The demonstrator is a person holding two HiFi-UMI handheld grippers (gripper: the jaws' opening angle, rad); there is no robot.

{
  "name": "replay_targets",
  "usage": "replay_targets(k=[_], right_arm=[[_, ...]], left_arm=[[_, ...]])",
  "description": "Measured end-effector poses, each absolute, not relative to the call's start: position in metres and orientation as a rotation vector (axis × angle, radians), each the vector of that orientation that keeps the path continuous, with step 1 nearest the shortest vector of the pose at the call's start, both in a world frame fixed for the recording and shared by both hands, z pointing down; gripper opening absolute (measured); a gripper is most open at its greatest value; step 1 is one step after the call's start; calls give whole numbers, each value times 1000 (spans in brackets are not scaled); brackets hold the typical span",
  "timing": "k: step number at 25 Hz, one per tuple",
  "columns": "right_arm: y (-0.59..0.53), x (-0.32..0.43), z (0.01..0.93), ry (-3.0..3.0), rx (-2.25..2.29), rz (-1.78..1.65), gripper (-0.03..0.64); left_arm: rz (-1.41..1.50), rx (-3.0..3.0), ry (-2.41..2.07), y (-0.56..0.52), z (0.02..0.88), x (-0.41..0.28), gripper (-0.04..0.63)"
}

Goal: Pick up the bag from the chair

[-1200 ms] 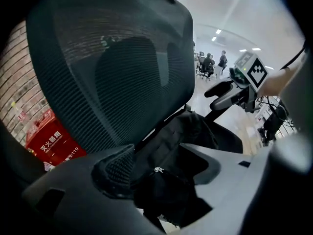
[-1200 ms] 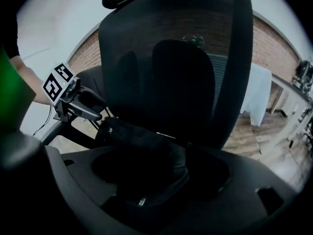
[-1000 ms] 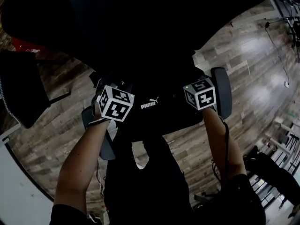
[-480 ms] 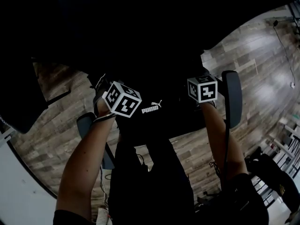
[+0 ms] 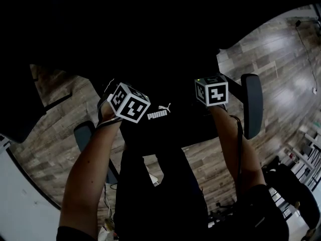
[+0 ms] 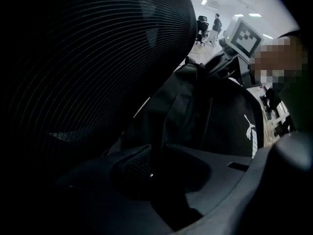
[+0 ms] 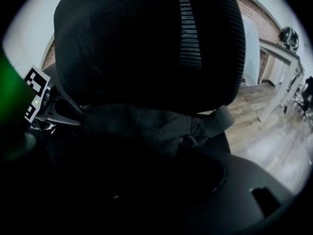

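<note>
The person is bending over a black office chair and reaching down with both tools for the black Puma bag, which is lying on the chair and leaning against its mesh backrest. The step in hand is the grasp, and the lift is not yet beginning. The left tool is pointing steeply down at one end of the bag. Its jaws have just been closing and are standing narrow, with a dark fold of the bag's fabric running down between them. It appears to be pinching that fold, though the gloom is making the contact hard to confirm. The right tool is hovering at the other end. Its jaws have been closing a little but are standing wide apart and pressing on nothing, with the crumpled top of the bag, a metal ring and a grey strap lying just ahead of them. As I judge it, the next move is calling for the right tool to sink into the fabric near the ring and clamp firmly. Both tools should then rise together, so that the bag is coming up level and clear of the chair.
</note>
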State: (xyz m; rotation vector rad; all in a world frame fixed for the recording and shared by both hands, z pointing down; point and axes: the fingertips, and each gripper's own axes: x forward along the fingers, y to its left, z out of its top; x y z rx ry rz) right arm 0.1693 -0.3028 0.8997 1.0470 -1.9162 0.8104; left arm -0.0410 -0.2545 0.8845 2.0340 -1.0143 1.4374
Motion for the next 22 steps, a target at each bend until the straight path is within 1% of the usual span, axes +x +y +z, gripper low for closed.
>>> replay_targets(k=[2, 8, 10, 15, 22], right_arm=[[-301, 165, 899, -1917, 1046, 804, 280], [-288, 162, 893, -1940, 1061, 864, 154], [-284, 161, 889, -1951, 1063, 866, 127], [-270, 160, 870, -2006, 1088, 844, 106], [-245, 160, 832, -2088, 1149, 817, 97]], left_arm=[[1384, 1997, -1039, -253, 885, -42, 78], [1360, 1997, -1057, -241, 883, -35, 60], [1362, 1993, -1069, -237, 882, -34, 45], [1342, 2014, -1101, -226, 870, -33, 32], [1247, 2048, -1202, -207, 827, -33, 26]])
